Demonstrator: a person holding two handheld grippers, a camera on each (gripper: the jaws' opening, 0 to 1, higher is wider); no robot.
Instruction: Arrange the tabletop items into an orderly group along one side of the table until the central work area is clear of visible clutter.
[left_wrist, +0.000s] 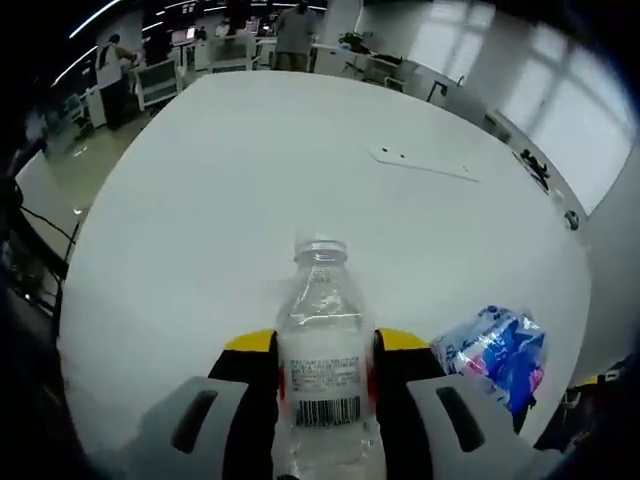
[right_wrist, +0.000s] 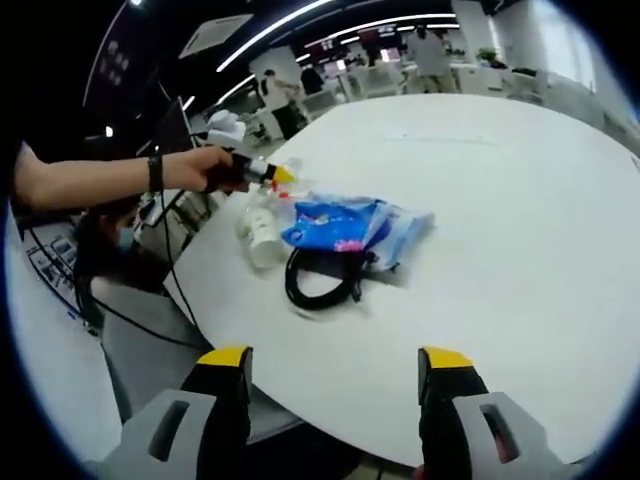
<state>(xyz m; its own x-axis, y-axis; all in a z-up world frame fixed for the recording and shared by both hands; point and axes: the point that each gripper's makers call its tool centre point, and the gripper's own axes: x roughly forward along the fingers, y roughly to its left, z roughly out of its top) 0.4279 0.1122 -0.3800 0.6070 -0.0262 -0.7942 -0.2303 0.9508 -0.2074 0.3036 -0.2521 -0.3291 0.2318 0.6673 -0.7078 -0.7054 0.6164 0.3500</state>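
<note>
In the left gripper view, a clear bottle (left_wrist: 322, 360) stands nearest, clamped between the yellow-tipped jaws of the left gripper (left_wrist: 324, 352), barcode label facing the camera. Just right of the bottle on the white table (left_wrist: 260, 170) lies a blue packet (left_wrist: 495, 352). A thin flat strip (left_wrist: 425, 162) lies well beyond the bottle.

In the right gripper view, the right gripper (right_wrist: 334, 358) hovers with jaws wide apart and nothing between them. Beyond it, the packet (right_wrist: 350, 224) rests on a black cable loop (right_wrist: 318, 280), with the bottle (right_wrist: 262, 228) just left of the packet at the table (right_wrist: 520, 200) edge, held by the left gripper (right_wrist: 278, 176) in a person's hand (right_wrist: 200, 168).
</note>
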